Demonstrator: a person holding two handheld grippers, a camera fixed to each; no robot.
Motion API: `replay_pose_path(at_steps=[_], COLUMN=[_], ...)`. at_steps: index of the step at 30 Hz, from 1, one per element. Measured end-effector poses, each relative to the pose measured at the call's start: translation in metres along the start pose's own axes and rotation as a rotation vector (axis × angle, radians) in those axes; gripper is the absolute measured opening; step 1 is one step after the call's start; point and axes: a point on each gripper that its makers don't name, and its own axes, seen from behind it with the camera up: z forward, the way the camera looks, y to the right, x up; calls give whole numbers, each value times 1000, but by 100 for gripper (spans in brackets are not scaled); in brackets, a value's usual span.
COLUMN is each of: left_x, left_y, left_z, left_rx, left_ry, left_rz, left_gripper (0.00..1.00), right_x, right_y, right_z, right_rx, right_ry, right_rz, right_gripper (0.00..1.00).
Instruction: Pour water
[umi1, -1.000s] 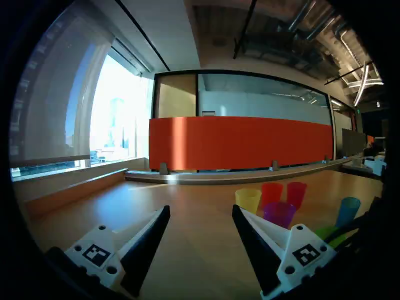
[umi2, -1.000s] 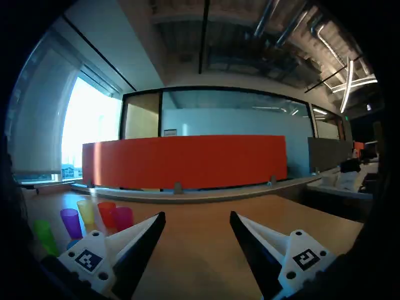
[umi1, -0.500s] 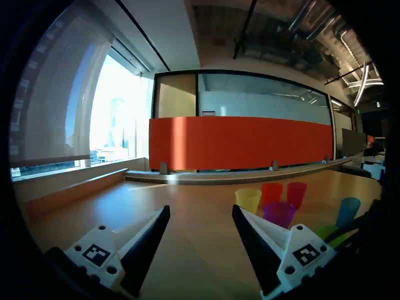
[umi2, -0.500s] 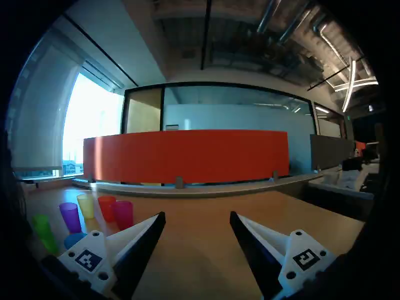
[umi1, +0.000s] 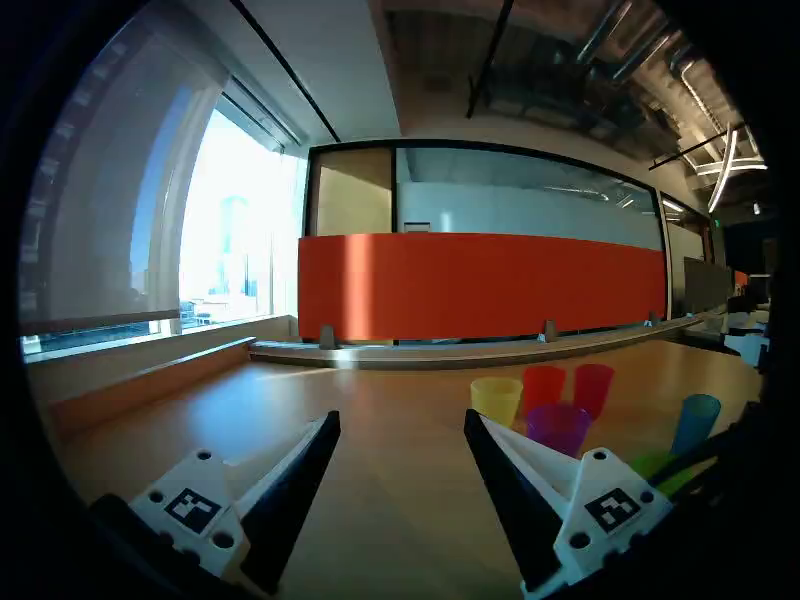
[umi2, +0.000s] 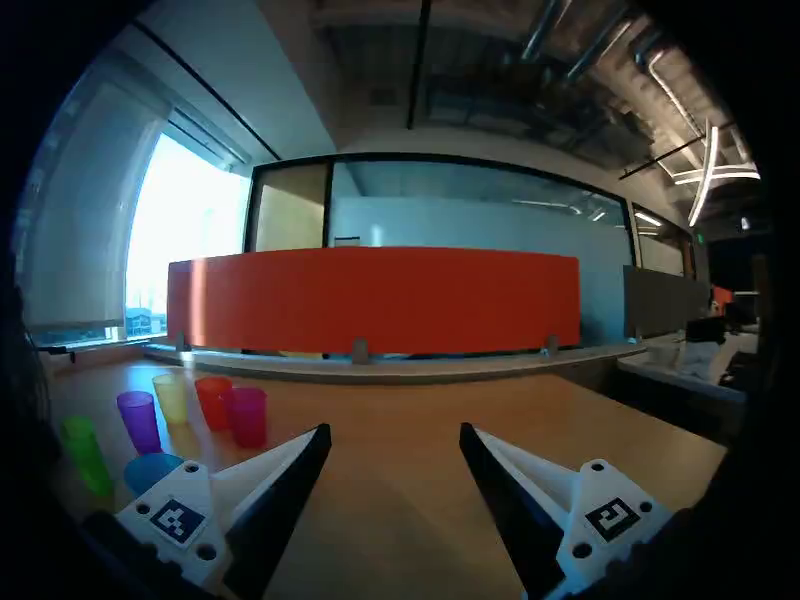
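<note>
Several coloured plastic cups stand grouped on a wooden table. In the left gripper view they sit at the right: yellow cup (umi1: 496, 399), red cup (umi1: 543, 387), pink cup (umi1: 592, 386), purple cup (umi1: 558, 427), blue cup (umi1: 696, 421). My left gripper (umi1: 400, 430) is open and holds nothing, left of the cups. In the right gripper view the cups are at the lower left: purple cup (umi2: 138, 420), yellow cup (umi2: 171, 396), red cup (umi2: 213, 401), pink cup (umi2: 248, 416), green cup (umi2: 85, 455), blue cup (umi2: 153, 472). My right gripper (umi2: 393, 440) is open and empty, right of them.
The wooden table (umi1: 400, 400) runs back to an orange divider panel (umi1: 480, 285) on a grey rail. A bright window (umi1: 225, 250) lies to the left. Dark desks (umi2: 690, 365) stand beyond the table's right edge in the right gripper view.
The right gripper has risen or tipped down a little, so the cups show more fully and the blue cup's rim has come into sight. The left gripper has stayed still.
</note>
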Motion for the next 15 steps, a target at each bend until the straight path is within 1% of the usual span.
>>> replay_pose_path(at_steps=[15], left_x=[1], left_y=[0], left_z=[0], left_rx=[0], left_ry=[0], left_rz=[0], left_gripper=[92], right_x=[-1], right_y=[0], right_z=[1], right_rx=[-1], right_ry=[-4], right_rz=[1], right_gripper=[100])
